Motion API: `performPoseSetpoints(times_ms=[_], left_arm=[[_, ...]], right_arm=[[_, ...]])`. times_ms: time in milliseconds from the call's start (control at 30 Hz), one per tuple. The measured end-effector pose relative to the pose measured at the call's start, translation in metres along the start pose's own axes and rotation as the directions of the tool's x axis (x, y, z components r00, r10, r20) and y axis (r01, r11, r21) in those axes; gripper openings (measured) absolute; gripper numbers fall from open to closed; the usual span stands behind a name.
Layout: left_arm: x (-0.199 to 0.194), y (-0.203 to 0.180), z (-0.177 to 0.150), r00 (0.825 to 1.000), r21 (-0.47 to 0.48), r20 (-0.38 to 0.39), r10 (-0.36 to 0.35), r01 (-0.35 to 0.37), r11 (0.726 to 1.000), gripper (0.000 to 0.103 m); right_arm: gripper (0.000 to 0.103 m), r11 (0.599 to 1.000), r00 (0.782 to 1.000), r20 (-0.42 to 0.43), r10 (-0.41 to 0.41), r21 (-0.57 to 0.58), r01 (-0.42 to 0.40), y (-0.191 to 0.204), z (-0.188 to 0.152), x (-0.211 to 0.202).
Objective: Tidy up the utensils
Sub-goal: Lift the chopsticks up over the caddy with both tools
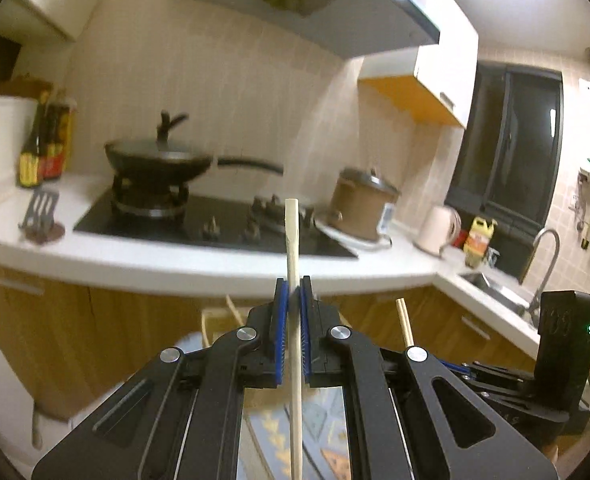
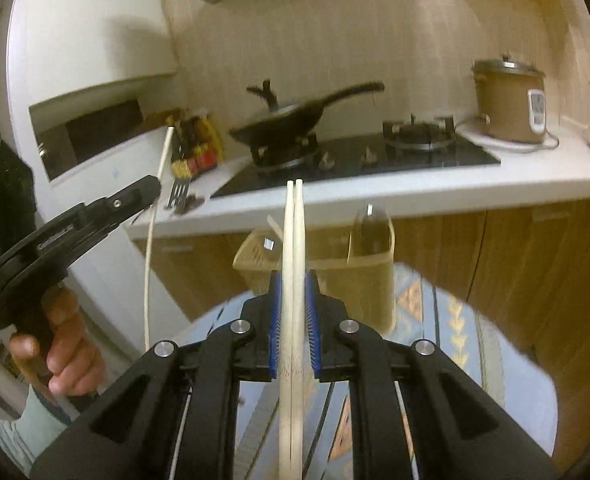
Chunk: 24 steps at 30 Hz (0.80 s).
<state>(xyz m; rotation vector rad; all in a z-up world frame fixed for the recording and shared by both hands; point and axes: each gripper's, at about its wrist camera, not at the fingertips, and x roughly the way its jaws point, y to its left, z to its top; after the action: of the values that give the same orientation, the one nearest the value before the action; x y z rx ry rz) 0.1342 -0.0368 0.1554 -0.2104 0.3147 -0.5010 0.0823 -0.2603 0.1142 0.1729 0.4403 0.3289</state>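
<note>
My left gripper [image 1: 294,294] is shut on a single pale wooden chopstick [image 1: 292,236] that stands upright between the blue pads. It also shows in the right wrist view [image 2: 151,192], where the chopstick [image 2: 151,240] hangs through it at the left. My right gripper [image 2: 294,284] is shut on a pair of pale chopsticks [image 2: 294,232] held side by side, tips pointing away. The pair's tips show in the left wrist view [image 1: 403,320]. A tan utensil basket [image 2: 335,268] stands just beyond the right gripper, on a blue patterned cloth, with some utensils in it.
A white kitchen counter [image 1: 223,268] lies ahead with a black gas hob, a lidded wok [image 1: 163,160], a brown slow cooker [image 1: 361,208], sauce bottles [image 1: 45,140], a kettle and a sink [image 1: 491,284]. A range hood hangs above. Wooden cabinet doors run below the counter.
</note>
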Motion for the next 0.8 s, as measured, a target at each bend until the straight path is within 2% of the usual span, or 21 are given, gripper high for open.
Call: performPoseSetpoints(times_ms=[167,367,600,800], left_arm=[[0.018,0.0,0.02,0.997,0.01,0.074,0.021,-0.022,1.0,0.004],[0.05,0.011,0.031,0.99,0.008,0.122,0.067,-0.068,0.998,0.004],[0.082,0.036,0.033,0.981,-0.035,0.155,0.115,-0.111,0.993,0.004],[0.098,0.054,0.035,0.974,-0.085,0.19,0.121,-0.106,0.991,0.004]], right_arm=[[0.01,1.0,0.997,0.071,-0.017,0.017,0.016,-0.013,0.037,0.02],[0.01,0.998,0.986,0.157,-0.048,0.037,0.043,-0.031,0.073,0.042],[0.01,0.994,0.966,0.238,-0.105,0.018,0.104,-0.038,0.096,0.07],[0.01,0.99,0.943,0.301,-0.14,0.008,0.144,-0.04,0.107,0.089]])
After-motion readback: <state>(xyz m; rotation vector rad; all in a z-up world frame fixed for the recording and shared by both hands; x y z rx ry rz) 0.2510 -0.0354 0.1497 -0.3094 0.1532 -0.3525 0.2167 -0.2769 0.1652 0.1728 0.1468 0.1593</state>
